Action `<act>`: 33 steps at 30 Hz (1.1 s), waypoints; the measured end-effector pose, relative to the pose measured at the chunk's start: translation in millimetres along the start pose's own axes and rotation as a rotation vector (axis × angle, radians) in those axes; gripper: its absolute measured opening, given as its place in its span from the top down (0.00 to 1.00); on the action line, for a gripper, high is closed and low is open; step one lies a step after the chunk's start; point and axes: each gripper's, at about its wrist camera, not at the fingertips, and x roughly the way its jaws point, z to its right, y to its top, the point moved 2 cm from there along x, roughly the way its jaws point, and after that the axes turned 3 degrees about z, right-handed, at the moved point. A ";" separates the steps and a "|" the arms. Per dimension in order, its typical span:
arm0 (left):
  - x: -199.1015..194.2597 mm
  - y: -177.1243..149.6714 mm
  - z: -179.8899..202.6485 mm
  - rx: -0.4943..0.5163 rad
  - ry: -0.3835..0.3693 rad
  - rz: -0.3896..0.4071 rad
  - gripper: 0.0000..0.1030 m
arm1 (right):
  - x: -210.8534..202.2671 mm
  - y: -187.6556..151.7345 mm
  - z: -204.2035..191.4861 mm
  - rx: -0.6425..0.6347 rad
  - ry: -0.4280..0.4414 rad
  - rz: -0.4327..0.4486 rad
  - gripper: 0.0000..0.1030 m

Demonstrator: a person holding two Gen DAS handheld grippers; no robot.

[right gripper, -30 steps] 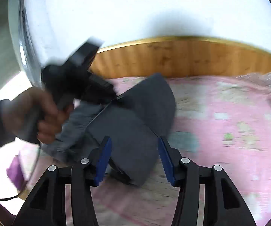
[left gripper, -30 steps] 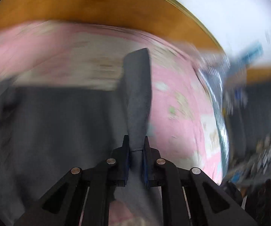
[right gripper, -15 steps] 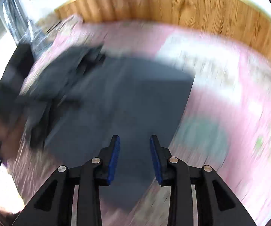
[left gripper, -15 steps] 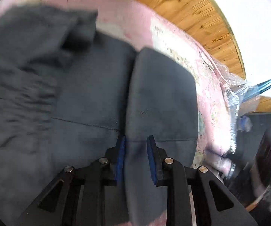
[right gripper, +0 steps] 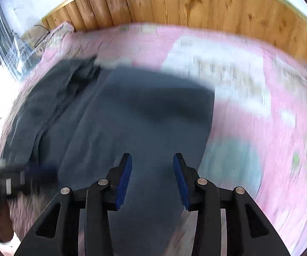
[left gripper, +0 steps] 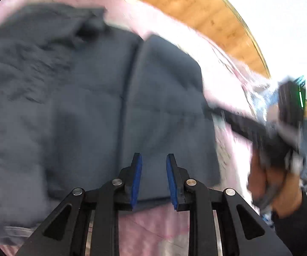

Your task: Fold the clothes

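A dark grey garment (left gripper: 85,106) lies spread on the pink bedspread (left gripper: 153,224), one part folded over as a flap (left gripper: 168,98) on the right. My left gripper (left gripper: 152,178) hovers open above the flap's near edge, nothing between its blue pads. In the right wrist view the same garment (right gripper: 136,123) fills the middle, its crumpled part (right gripper: 53,98) at the left. My right gripper (right gripper: 152,177) is open over the cloth and holds nothing. Both views are motion-blurred.
A wooden headboard (right gripper: 196,2) runs along the far side of the bed under a white wall. The right-hand device, held by a hand (left gripper: 270,183), shows at the right of the left wrist view. Crinkled plastic (right gripper: 19,55) sits at the bed's left corner.
A second ago my left gripper was shut on a fold of the grey garment; it has let go and opened. The flap now lies flat. Both grippers dropped closer to the cloth.
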 end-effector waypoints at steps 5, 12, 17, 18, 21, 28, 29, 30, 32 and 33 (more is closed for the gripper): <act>42.7 6.5 -3.1 -0.027 -0.052 -0.065 0.72 | -1.3 -25.8 1.7 0.023 -0.045 0.015 0.58; 61.3 17.7 0.1 -0.065 -0.124 -0.141 0.75 | -0.4 -51.7 25.9 0.056 -0.025 0.023 0.57; 49.1 36.0 25.5 0.021 0.028 -0.176 0.73 | -37.8 -65.8 39.7 0.204 -0.038 0.098 0.36; 43.4 44.6 36.2 0.064 0.057 -0.165 0.70 | -41.6 -70.6 42.4 0.236 -0.027 0.103 0.33; 28.2 73.6 74.3 0.189 0.112 -0.121 0.53 | -36.6 -86.5 44.8 0.286 0.009 0.078 0.33; 99.5 77.8 171.3 0.361 0.092 -0.309 0.31 | -23.9 -90.7 36.2 0.262 -0.015 0.118 0.84; 124.0 77.5 184.0 0.391 0.128 -0.339 0.31 | -34.7 -98.5 45.8 0.255 -0.017 0.139 0.87; 144.4 77.1 193.1 0.416 0.164 -0.367 0.31 | -41.5 -97.7 43.6 0.244 -0.022 0.163 0.91; 164.4 68.2 196.1 0.466 0.224 -0.422 0.31 | -63.1 -97.6 37.0 0.211 -0.024 0.226 0.92; 159.1 56.5 186.0 0.497 0.259 -0.443 0.31 | -74.0 -98.6 33.8 0.194 -0.023 0.256 0.93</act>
